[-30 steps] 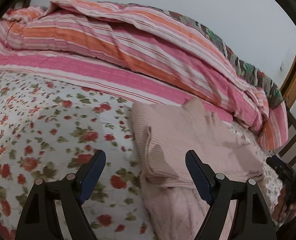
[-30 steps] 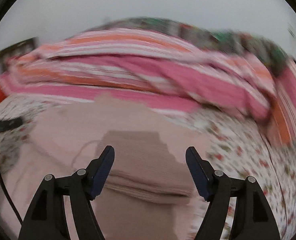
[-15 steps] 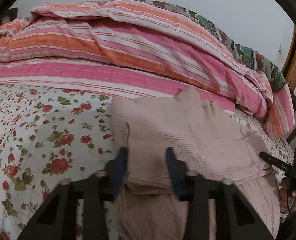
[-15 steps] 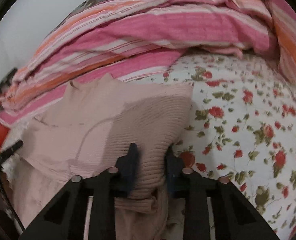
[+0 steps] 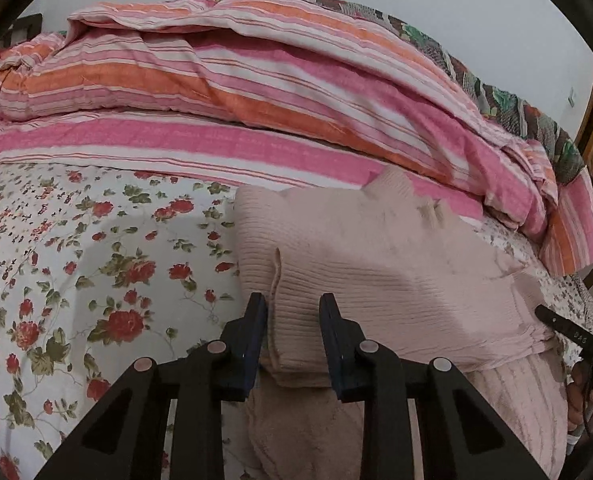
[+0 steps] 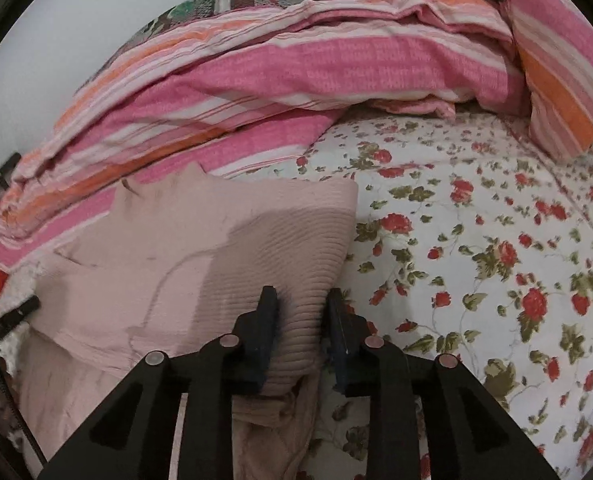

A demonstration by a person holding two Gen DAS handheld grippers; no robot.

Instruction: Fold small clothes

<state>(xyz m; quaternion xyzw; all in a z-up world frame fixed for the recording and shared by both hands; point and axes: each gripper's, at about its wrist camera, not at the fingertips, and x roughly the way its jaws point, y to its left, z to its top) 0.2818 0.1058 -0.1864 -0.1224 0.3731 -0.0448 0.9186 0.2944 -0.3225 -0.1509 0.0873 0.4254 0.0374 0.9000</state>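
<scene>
One pale pink ribbed knit garment (image 5: 376, 264) lies on a bed covered by a white sheet printed with red roses (image 5: 96, 272); no second piece of small clothing can be told apart from it. It is folded over itself, its upper layer flat on top and a looser layer of the same pink cloth hanging out beneath toward the near edge. Behind it, along the wall, lies one heaped quilt striped in pink, orange and white (image 5: 256, 92).

Two sets of tongs are at work, one at each near corner of the folded layer. The left tongs (image 5: 292, 308) have just closed on the garment's left corner, both dark pads pressing into the ribbed cloth from either side. The right tongs (image 6: 302, 304) grip the right corner, the knit bunched between the pads; their jaws have closed and then eased slightly apart, yet the cloth is pinched between them.

In the left wrist view, at the far right edge, one hand (image 5: 588, 400) shows beside the black body of the other tool.
</scene>
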